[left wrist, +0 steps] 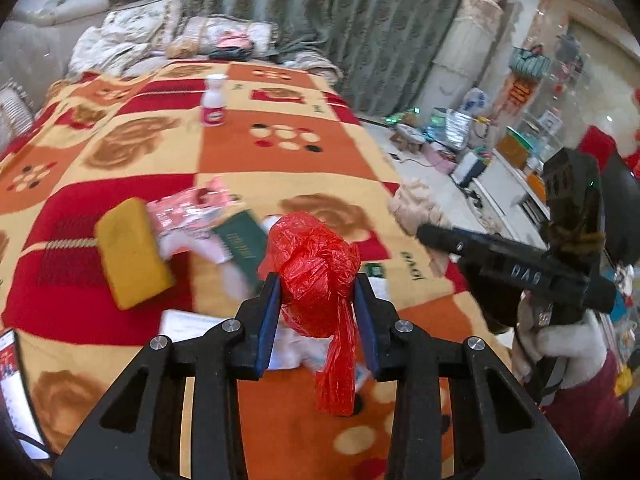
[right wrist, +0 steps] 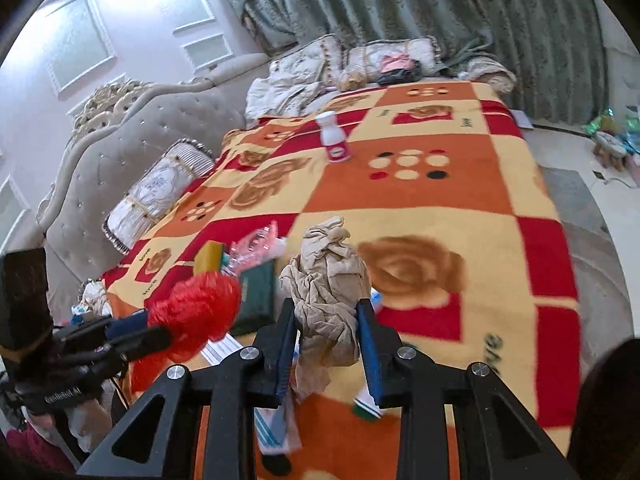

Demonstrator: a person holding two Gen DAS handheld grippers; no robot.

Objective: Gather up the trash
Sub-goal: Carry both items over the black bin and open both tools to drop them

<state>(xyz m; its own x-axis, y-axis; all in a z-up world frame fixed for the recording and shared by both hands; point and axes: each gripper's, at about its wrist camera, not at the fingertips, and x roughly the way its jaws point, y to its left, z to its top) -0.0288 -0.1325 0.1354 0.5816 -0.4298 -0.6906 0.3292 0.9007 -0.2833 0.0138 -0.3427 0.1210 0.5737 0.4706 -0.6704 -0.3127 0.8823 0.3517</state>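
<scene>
Trash is partly in our hands and partly on the bed, so we judge the job well under way but not finished. Going left to right in the left wrist view, a yellow sponge (left wrist: pixel 130 252) lies at about nine o'clock from our left gripper (left wrist: pixel 318 300), with a crinkled pink wrapper (left wrist: pixel 188 208) and a green booklet (left wrist: pixel 242 242) just beside it toward ten and eleven o'clock, all on the patterned blanket (left wrist: pixel 312 160). Farther up, near eleven o'clock, a small white bottle with a red label (left wrist: pixel 214 102) stands upright and well apart from both tools. Our left gripper is pinching a knotted red plastic bag (left wrist: pixel 314 276) between its blue pads, and the bag's tail hangs down toward six o'clock. In the right wrist view, our right gripper (right wrist: pixel 328 328) is clamped on a crumpled beige wad (right wrist: pixel 326 284), which looks like paper or thin cloth; we cannot tell which. Both bundles appear lifted clear of the blanket. White papers (left wrist: pixel 188 322) and scraps lie under the tools at about six o'clock. Left to collect, as we judge it: the wrapper, the papers, possibly the bottle. No bin shows in either view.
</scene>
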